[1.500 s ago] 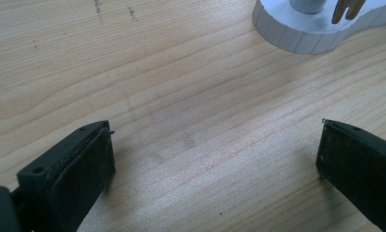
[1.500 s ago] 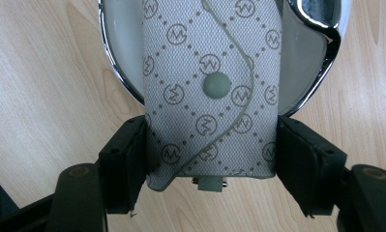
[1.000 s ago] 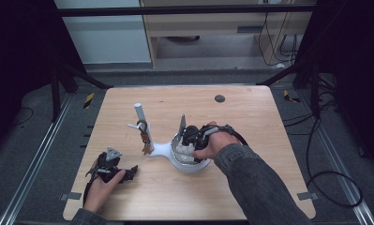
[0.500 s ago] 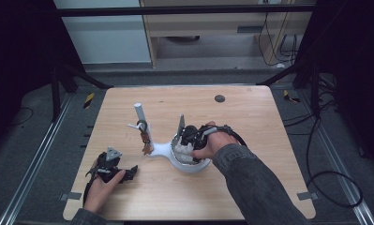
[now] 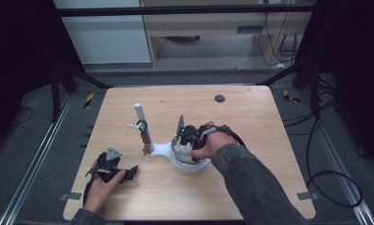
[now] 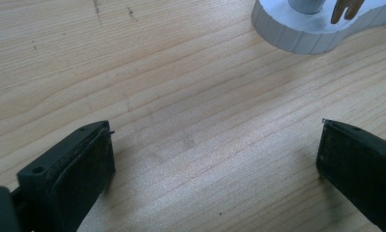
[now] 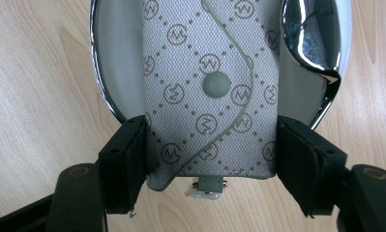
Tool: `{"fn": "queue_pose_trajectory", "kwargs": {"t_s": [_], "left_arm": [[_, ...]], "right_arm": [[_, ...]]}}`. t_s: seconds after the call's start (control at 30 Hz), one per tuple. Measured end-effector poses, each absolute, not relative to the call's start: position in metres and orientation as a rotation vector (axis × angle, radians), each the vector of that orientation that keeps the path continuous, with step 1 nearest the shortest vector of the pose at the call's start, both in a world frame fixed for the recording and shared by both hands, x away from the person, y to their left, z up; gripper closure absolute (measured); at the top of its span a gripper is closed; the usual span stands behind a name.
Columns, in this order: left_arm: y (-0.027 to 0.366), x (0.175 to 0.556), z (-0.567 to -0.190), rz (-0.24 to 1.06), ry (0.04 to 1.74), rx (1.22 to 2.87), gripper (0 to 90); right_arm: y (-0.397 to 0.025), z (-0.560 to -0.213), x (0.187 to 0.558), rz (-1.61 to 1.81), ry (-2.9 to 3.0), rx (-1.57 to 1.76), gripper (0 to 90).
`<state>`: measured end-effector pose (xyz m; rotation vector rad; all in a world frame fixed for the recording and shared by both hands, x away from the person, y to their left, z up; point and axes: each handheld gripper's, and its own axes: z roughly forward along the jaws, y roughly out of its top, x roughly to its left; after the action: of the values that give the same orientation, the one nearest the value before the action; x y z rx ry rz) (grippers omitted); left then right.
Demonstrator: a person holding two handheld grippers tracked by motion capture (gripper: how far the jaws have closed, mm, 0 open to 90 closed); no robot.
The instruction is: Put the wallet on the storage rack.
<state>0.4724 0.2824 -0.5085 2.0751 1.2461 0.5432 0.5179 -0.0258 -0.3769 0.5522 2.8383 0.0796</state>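
Wood table, dark lab behind. R gripper clamped on grey pouch over stand's tray; placement pending. L gripper wide, idle near-left.

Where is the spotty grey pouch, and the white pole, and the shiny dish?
grey pouch point(image 7: 210, 92), right gripper view, on its round snap button.
white pole point(image 5: 140, 117), high view, on its upright shaft.
shiny dish point(image 7: 311, 34), right gripper view, on its chrome rim.
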Motion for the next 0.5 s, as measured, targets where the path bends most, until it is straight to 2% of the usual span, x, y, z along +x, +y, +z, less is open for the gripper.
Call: {"fn": "queue_pose_trajectory", "kwargs": {"t_s": [0.5], "left_arm": [[0.2824,0.4724,-0.5086,0.543,1.245,2.075,0.0]], "right_arm": [[-0.0231,-0.3805,0.5203,0.081,2.851,0.561,31.5]]}}
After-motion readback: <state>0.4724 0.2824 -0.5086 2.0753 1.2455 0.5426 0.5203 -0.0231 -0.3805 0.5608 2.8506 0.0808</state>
